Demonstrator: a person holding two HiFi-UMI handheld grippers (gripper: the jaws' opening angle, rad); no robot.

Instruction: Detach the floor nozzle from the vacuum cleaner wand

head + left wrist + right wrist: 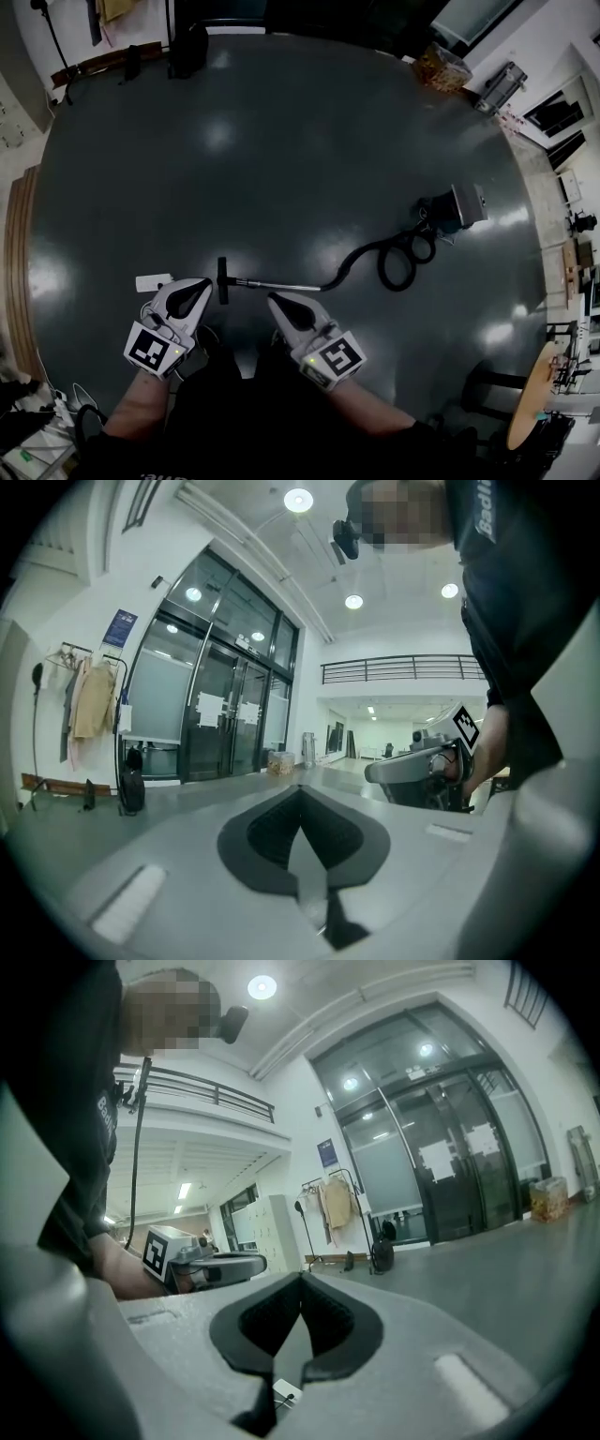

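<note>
In the head view the vacuum cleaner body lies on the dark floor at the right. Its coiled black hose runs left into the thin metal wand. The black floor nozzle sits on the wand's left end, crosswise to it. My left gripper is shut and empty, its tip just left of the nozzle. My right gripper is also shut and empty, just below the wand. Each gripper view shows closed jaws, with the left gripper and the right gripper facing each other. Neither view shows the nozzle.
A small white box lies on the floor left of the left gripper. A dark bag and a basket stand at the far side. A round table is at the lower right, and cables lie at the lower left.
</note>
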